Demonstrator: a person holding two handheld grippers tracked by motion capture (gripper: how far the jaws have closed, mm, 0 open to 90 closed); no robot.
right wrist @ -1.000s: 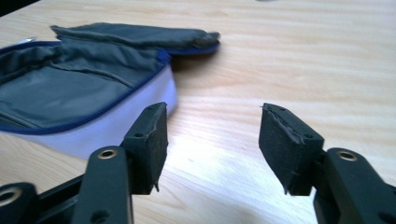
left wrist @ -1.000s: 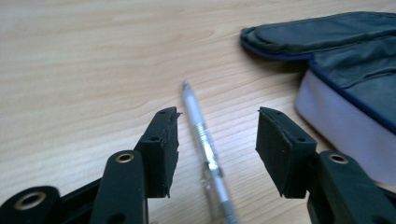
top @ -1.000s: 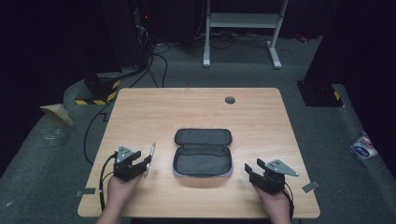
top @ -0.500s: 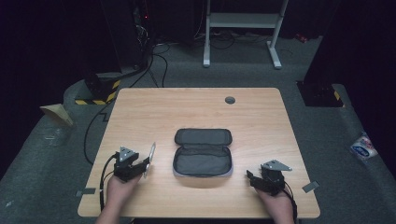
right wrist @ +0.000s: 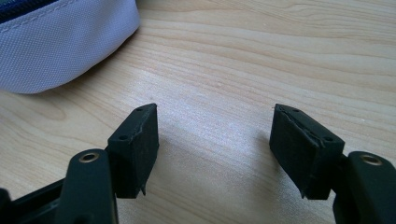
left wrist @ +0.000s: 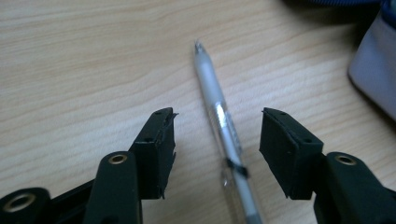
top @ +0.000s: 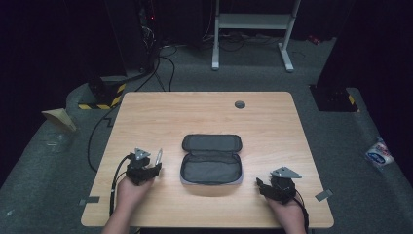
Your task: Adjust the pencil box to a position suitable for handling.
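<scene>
In the high view the left gripper [top: 157,168] sits near the table's [top: 160,117] left front, and the pen [top: 158,157] beside it is no more than a thin pale sliver whose make cannot be told. The left gripper view gives what that view lacks: a clear-barrelled pen [left wrist: 223,135] lying on the wood between the two black jaws, its tip pointing away, its rear end cut off by the bottom edge; the jaws stand half open, apart from the barrel on both sides. A corner of the grey pouch [left wrist: 373,70] is cropped at the right edge there. In the high view the pouch [top: 212,158] lies open at the table's middle, its inside too dark to read. The right gripper [top: 259,185] rests near the right front, its jaws wide with bare wood between them; the right gripper view shows one pale corner of the pouch [right wrist: 60,46] at upper left. Since a second ago the right jaws have been opening, and the left gripper has edged slightly toward the pouch.
</scene>
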